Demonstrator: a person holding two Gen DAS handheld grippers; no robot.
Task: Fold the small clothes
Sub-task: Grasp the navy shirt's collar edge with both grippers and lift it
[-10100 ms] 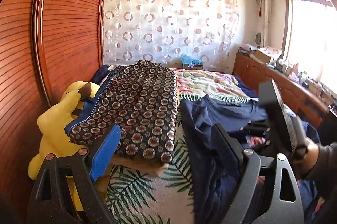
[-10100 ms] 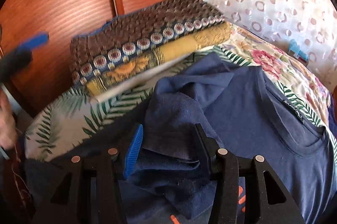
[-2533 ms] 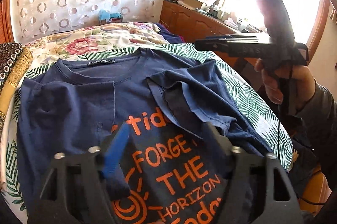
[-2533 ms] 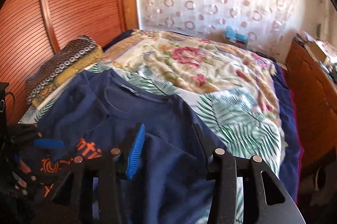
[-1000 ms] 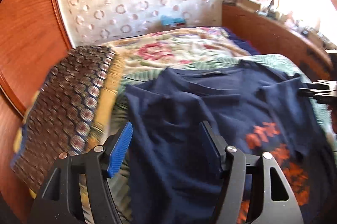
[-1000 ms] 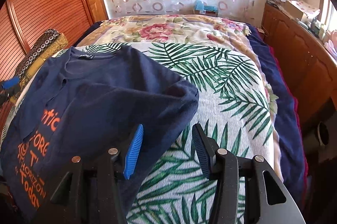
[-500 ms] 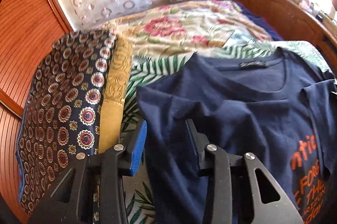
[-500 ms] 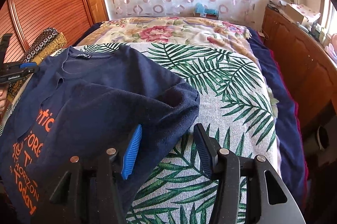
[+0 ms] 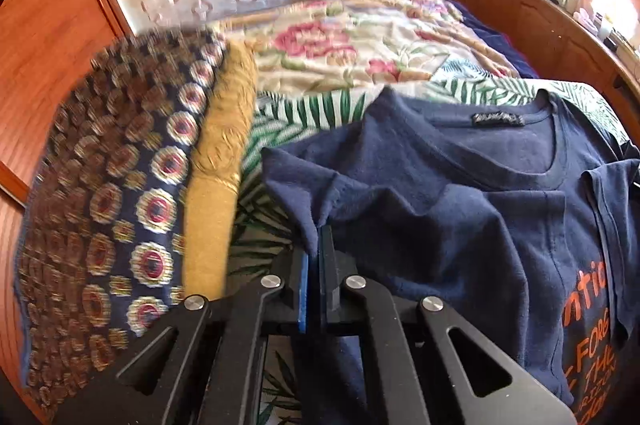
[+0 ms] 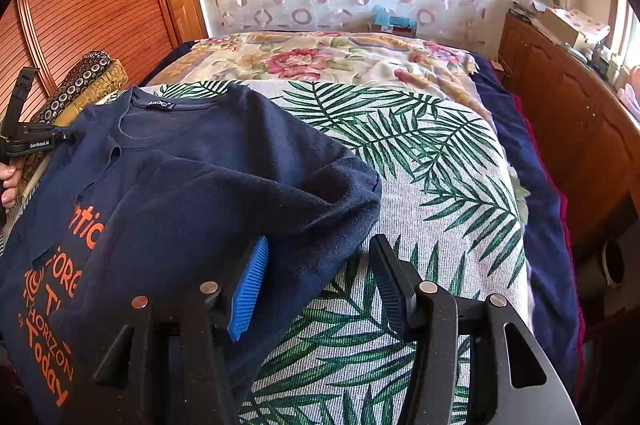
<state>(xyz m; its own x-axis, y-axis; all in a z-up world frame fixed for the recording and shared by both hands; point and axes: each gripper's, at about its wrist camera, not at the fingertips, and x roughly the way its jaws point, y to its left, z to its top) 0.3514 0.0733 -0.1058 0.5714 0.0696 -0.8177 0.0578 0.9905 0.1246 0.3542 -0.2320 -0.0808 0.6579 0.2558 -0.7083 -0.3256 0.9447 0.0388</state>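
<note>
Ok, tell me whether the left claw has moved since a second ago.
Yes. In the left wrist view the left claw has travelled toward the patterned folded stack, down onto the navy T-shirt; its jaws have just been closing and now pinch the sleeve edge.

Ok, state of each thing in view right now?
left gripper: shut, having just closed on the sleeve edge
right gripper: fingers open over the folded-in sleeve
navy T-shirt: face up on the bed, one sleeve folded in
patterned cloths: folded, stacked beside the shirt

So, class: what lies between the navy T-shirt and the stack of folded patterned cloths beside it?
In the left wrist view, only a strip of palm-leaf bedcover separates the navy T-shirt from the folded patterned cloths.
</note>
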